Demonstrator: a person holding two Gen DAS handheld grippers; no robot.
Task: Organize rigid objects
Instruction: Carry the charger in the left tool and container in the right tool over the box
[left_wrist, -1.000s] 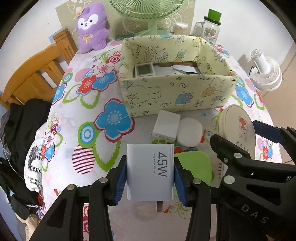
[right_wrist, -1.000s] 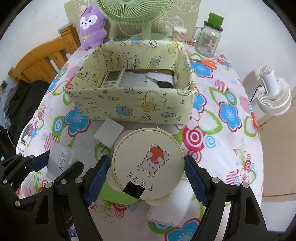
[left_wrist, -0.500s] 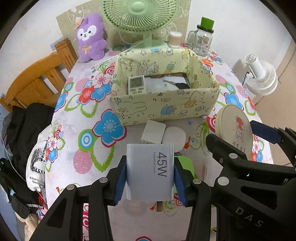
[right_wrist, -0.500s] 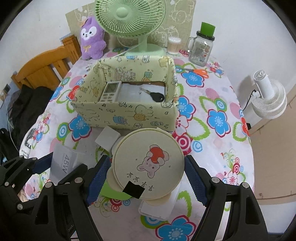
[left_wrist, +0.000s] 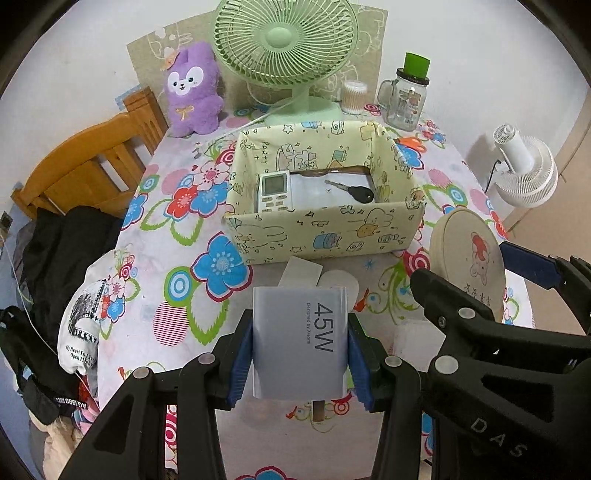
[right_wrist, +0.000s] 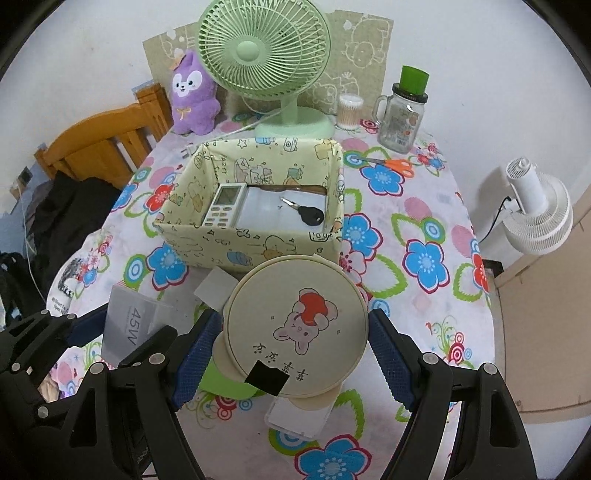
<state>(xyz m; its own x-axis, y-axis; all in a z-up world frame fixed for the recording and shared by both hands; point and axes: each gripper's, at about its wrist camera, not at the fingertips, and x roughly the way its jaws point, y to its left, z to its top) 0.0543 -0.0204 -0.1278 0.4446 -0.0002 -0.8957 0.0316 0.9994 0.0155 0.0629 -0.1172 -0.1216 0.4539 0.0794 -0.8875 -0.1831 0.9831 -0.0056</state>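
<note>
My left gripper (left_wrist: 300, 354) is shut on a white 45W charger (left_wrist: 300, 341) and holds it above the table; the charger also shows in the right wrist view (right_wrist: 127, 321). My right gripper (right_wrist: 295, 343) is shut on a round beige mirror with a cartoon animal (right_wrist: 297, 326), also held above the table; the mirror also shows in the left wrist view (left_wrist: 467, 266). The open yellow cartoon box (left_wrist: 325, 236) stands ahead (right_wrist: 207, 243). In it lie a white remote (right_wrist: 223, 205) and a black key (right_wrist: 310, 215).
A white square item (right_wrist: 216, 288), a green item (right_wrist: 221, 380) and a clear case (right_wrist: 297, 417) lie on the floral cloth below the grippers. A green fan (right_wrist: 264, 55), purple plush (right_wrist: 194, 94), jar (right_wrist: 402, 110) and scissors (right_wrist: 395, 164) stand behind the box. A wooden chair (left_wrist: 92, 170) is left.
Both grippers have risen and drawn back from the box with their objects still held. The box looks smaller and farther, and the whole fan has come into view.
</note>
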